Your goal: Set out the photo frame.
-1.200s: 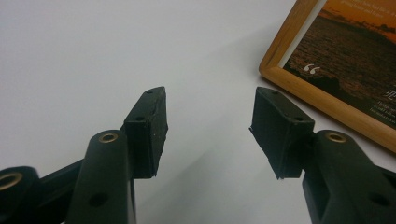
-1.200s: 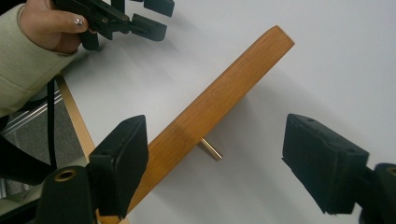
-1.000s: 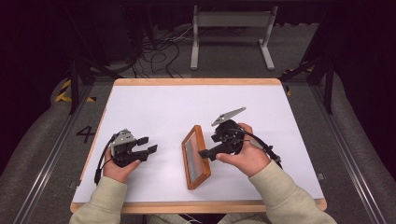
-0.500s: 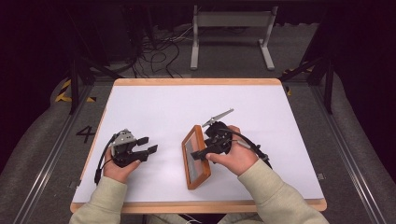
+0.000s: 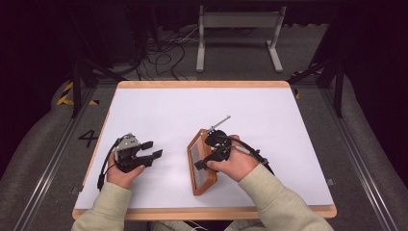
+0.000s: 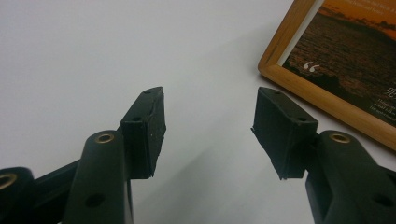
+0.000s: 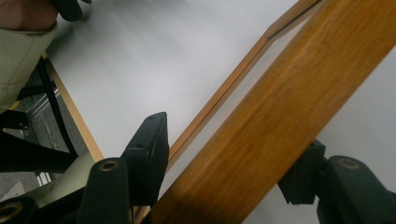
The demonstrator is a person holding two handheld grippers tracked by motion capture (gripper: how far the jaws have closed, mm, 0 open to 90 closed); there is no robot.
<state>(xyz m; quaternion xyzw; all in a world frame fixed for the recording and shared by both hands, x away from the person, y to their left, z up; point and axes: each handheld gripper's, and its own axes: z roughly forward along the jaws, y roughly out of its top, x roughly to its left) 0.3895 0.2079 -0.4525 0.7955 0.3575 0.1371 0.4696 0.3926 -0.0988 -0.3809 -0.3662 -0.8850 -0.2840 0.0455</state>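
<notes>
Jaws of the right gripper (image 5: 206, 161) have just been closing and straddle the right long rail of the wooden picture frame (image 5: 196, 182), not clearly pinching it yet. Its long axis runs away from the person, slightly rightward. Further left, the left gripper (image 5: 155, 149) rests with jaws apart and empty, aimed toward the frame.

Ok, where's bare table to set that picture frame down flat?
The far half of the white table, beyond both hand-held grippers, is bare, as is the strip right of the right hand-held gripper. A narrower gap lies between the left hand-held gripper and the wooden picture frame. It is crowded around the frame.
</notes>
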